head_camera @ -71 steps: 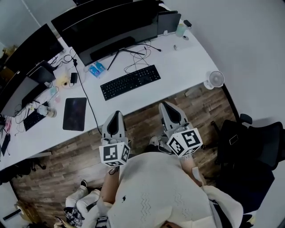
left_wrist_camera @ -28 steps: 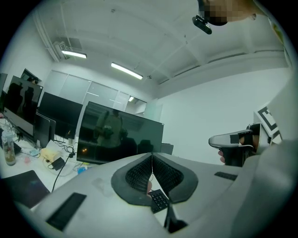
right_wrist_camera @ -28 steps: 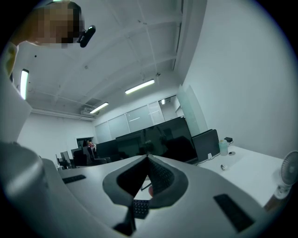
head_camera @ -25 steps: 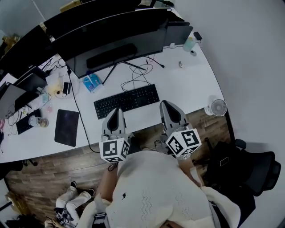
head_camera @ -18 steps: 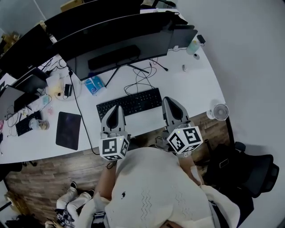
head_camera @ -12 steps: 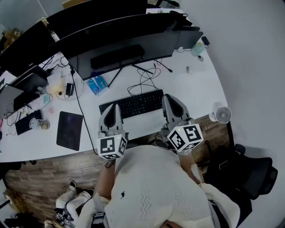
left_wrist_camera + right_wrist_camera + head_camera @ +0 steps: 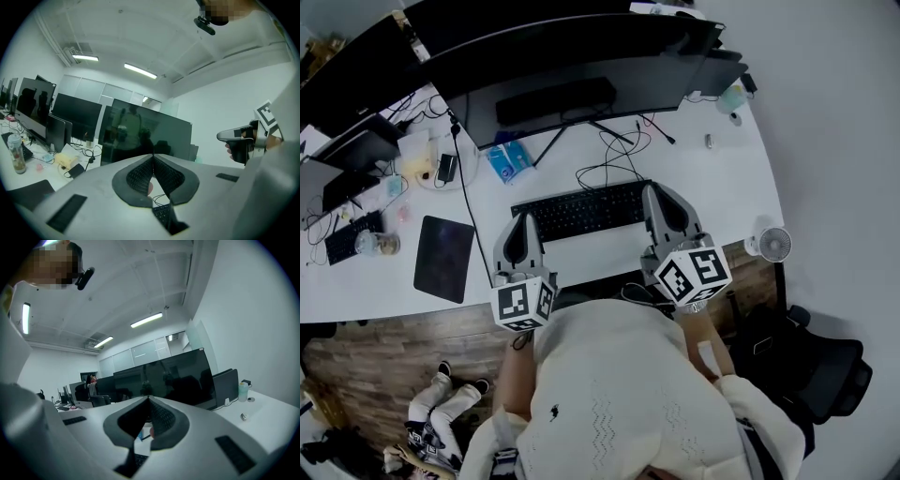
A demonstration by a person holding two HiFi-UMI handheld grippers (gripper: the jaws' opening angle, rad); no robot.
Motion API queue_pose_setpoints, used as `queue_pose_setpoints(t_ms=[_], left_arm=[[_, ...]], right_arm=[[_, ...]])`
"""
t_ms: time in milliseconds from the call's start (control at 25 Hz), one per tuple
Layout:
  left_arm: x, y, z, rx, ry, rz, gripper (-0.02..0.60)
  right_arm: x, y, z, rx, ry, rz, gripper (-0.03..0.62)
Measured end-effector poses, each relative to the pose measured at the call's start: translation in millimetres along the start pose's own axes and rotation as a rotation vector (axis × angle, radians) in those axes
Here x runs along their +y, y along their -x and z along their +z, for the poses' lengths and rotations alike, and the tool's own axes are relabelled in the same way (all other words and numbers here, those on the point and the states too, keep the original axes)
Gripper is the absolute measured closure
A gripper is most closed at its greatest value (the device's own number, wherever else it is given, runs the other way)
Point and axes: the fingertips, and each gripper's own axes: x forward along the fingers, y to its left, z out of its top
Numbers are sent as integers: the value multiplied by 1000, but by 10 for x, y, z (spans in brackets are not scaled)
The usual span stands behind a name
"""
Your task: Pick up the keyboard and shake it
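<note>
Jaws together; keyboard (image 7: 581,208) just ahead, cables (image 7: 609,165) and monitor (image 7: 628,58) beyond.

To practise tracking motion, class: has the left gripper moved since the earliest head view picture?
Yes. The left gripper advanced from over the floor, past the desk edge, to the keyboard's left end.

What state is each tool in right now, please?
Left tool: closed, holding nothing.
Right tool: closed, holding nothing.
</note>
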Motion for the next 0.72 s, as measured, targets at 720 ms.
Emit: queue_pose_setpoints(t_ms=[720], left_arm=[[432, -220, -673, 139, 2, 60, 568]], right_arm=[[-649, -449, -736, 164, -58, -38, 592]])
